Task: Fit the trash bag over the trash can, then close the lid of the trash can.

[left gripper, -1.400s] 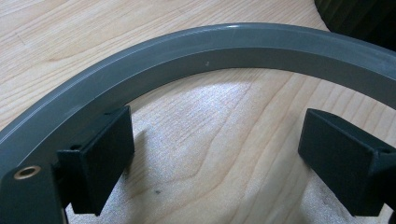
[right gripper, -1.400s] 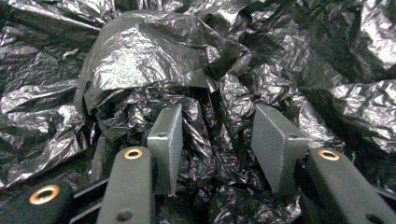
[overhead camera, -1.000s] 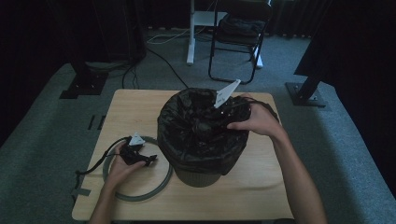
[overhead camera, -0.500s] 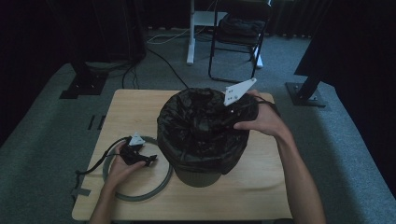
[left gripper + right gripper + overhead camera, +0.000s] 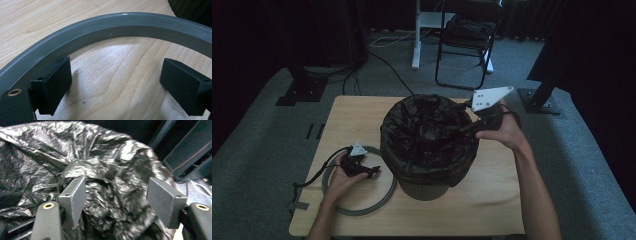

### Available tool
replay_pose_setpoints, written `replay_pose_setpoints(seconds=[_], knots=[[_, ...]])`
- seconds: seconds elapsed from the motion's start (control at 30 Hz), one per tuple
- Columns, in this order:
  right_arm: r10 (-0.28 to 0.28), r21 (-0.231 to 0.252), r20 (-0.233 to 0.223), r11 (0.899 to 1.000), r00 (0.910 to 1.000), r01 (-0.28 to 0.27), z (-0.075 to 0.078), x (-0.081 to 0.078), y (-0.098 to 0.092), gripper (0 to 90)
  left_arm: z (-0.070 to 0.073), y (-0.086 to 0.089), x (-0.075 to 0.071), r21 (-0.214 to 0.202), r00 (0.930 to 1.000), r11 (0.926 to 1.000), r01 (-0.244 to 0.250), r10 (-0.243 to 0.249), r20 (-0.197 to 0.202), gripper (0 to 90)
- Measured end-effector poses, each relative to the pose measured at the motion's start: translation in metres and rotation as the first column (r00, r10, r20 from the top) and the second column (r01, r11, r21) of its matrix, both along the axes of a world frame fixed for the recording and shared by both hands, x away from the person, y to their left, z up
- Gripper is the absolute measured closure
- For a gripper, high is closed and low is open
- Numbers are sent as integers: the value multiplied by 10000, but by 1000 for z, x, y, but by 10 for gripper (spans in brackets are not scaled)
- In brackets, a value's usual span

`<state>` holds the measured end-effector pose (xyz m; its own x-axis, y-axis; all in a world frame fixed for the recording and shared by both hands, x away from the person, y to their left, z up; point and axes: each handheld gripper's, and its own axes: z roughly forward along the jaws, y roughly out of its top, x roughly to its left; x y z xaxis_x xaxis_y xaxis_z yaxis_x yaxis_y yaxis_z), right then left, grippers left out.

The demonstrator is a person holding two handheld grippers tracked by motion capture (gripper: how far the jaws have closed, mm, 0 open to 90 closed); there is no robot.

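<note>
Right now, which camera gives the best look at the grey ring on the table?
The high view: it shows the grey ring nearly whole beside the bin. The left gripper view shows only one arc close up.

Black crinkled bin liner (image 5: 427, 135) drapes over the upright grey bin (image 5: 424, 189), mid-counter. Grey ring (image 5: 384, 196) lies flat beside the bin's base.

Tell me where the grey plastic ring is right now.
In the high view the grey plastic ring lies flat on the wooden table, at its near left, beside the bin lined with a black bag, under the left hand-held gripper.
</note>
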<state>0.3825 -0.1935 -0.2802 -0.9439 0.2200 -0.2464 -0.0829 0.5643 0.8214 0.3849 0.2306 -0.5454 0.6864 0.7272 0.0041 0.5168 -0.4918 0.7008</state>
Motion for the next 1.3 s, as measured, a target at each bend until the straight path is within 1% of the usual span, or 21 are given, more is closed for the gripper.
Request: replay_pose_setpoints(seconds=[0.13,0.23,0.27,0.37,0.43,0.5,0.53,0.57,0.6,0.67,0.7,0.77,0.9,0.97,1.03,1.1,1.17,1.2,1.27,1.3], knots=[[-490,549,196,9973,9986,479,0,0,-16,313,0,0,0,-2,10000,10000,-4,4,-2,109],[-965,938,361,9913,9947,928,0,0,-27,310,0,0,0,1,10000,10000,-2,2,-3,109],[-1130,1121,415,9878,9927,1078,-1,0,-31,309,0,0,0,-1,10000,10000,-4,4,-3,109],[-1739,1540,582,9745,9830,1633,-3,1,-41,309,0,0,0,0,10000,10000,-3,3,-1,109],[-2054,1752,539,9654,9772,1932,-6,2,-48,308,0,0,0,-1,10000,10000,-3,3,-4,109],[-2570,1902,616,9516,9644,2415,-10,4,-54,309,0,0,0,1,10000,10000,-2,2,-2,109],[-2699,2010,566,9461,9612,2539,-12,5,-57,309,0,0,0,3,10000,10000,-2,2,-2,109],[-2886,2102,535,9391,9560,2718,-15,6,-60,309,0,0,0,4,10000,10000,-6,6,0,109],[-3131,2144,537,9310,9482,2953,-18,6,-63,309,0,0,0,2,10000,10000,-5,5,-2,109],[-3516,2116,558,9189,9345,3330,-25,8,-69,302,0,0,0,3,10000,10000,-7,7,-1,109],[-3635,2091,548,9149,9300,3453,-28,9,-71,300,0,0,0,6,10000,10000,-4,4,-1,109],[-3751,2149,326,9079,9264,3600,-36,10,-77,299,0,0,0,4,10000,10000,-6,6,-1,109],[-4081,2004,189,8959,9128,3964,-52,13,-85,302,0,0,0,5,10000,10000,-3,3,0,110],[-4191,2037,126,8900,9079,4080,-60,13,-89,321,0,0,0,10,10000,10000,25,-25,7,113],[-4254,2102,39,8851,9050,4151,-67,14,-92,322,0,0,-1,-12,10000,10000,72,-71,34,129],[-4376,2041,47,8807,8992,4275,-73,14,-93,323,0,0,-1,-23,10000,10000,78,-78,56,145],[-4392,1921,-44,8813,8984,4318,-80,14,-93,324,1,1,-1,-56,9999,10000,65,-65,88,160],[-4404,1869,-61,8815,8978,4336,-83,15,-93,325,1,2,-1,-58,9999,10000,41,-41,109,186],[-4355,1826,-184,8835,9000,4313,-90,15,-93,326,2,3,-2,-56,9999,10000,-46,46,110,250],[-4356,1799,-261,8833,8998,4328,-93,15,-93,326,3,4,-2,-6,9998,9999,-127,127,136,255]])
